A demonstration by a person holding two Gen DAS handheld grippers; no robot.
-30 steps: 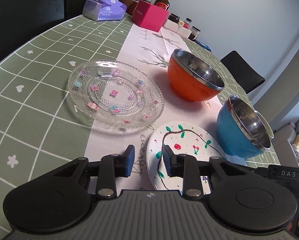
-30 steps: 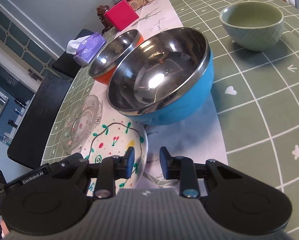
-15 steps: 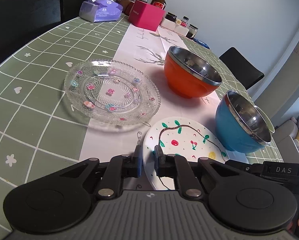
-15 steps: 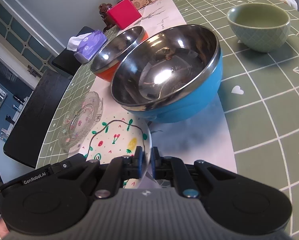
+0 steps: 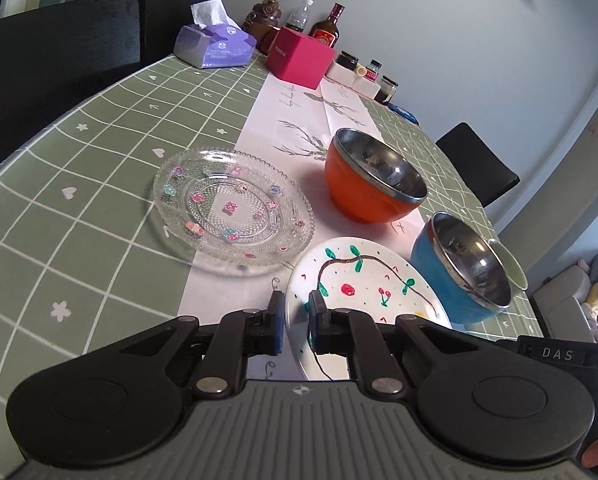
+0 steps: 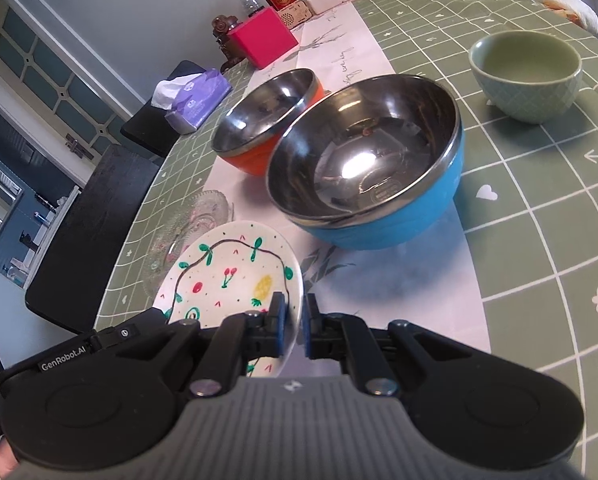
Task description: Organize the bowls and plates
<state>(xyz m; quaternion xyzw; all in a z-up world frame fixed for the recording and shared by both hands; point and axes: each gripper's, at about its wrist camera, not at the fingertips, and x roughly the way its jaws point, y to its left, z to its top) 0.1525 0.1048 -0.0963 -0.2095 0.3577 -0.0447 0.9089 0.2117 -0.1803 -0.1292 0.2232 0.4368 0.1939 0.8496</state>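
Note:
A white painted plate [image 5: 363, 284] with cherries and a vine is held off the table by both grippers. My left gripper [image 5: 296, 326] is shut on its left rim. My right gripper [image 6: 293, 328] is shut on its right rim; the plate also shows in the right wrist view [image 6: 231, 276]. A clear glass plate [image 5: 231, 204] with small flowers lies left of it. An orange steel-lined bowl [image 5: 373, 178] stands behind, a blue steel-lined bowl [image 6: 371, 160] to the right, and a pale green bowl [image 6: 527, 74] further right.
At the far end stand a purple tissue box [image 5: 213, 46], a pink box [image 5: 301, 60], bottles and small jars [image 5: 363, 76]. Black chairs [image 5: 59, 48] line the left side of the green checked table [image 5: 79, 208]. A white runner [image 5: 291, 120] crosses the middle.
Both grippers closed from open onto opposite rims of the white painted plate, and it has risen off the table.

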